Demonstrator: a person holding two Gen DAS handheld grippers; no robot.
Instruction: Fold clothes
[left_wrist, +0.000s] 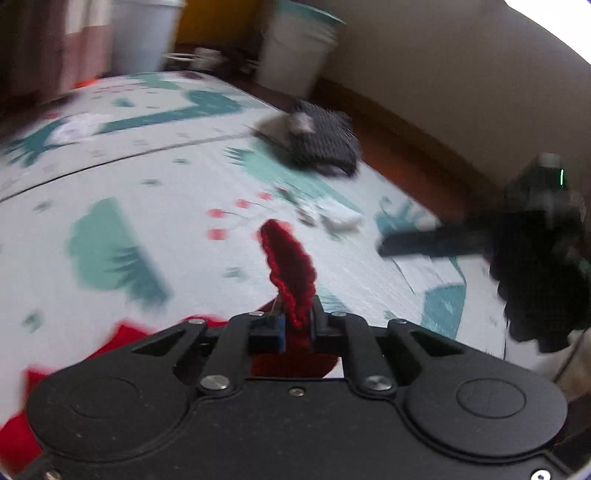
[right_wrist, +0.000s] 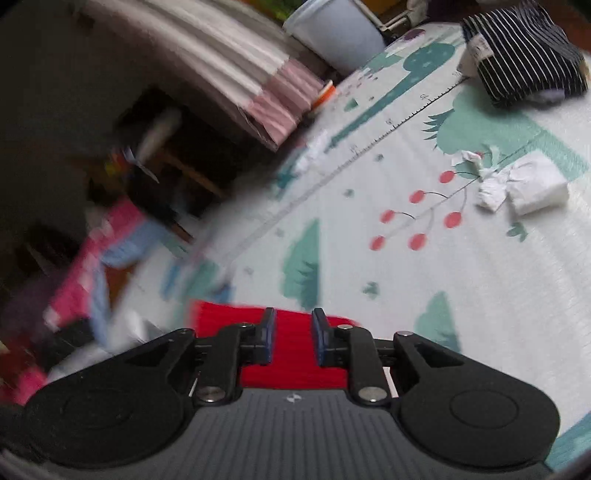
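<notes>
Both wrist views look down, sharing the mat (left_wrist: 147, 177).

Red knit garment (left_wrist: 291, 269), solid, no pattern; reads brighter red in the right wrist view (right_wrist: 295, 347). White foam play mat (right_wrist: 461, 295): teal trees, red cherries on thin dark stems, a ruler line. Folded navy cloth with white pinstripes (right_wrist: 524, 51) at 1 o'clock. Crumpled white cloth (right_wrist: 524, 184) at 2 o'clock. Black grippers, blue pads (right_wrist: 321, 338). Pink-and-white striped curtain (right_wrist: 284, 99) at 11 o'clock.
</notes>
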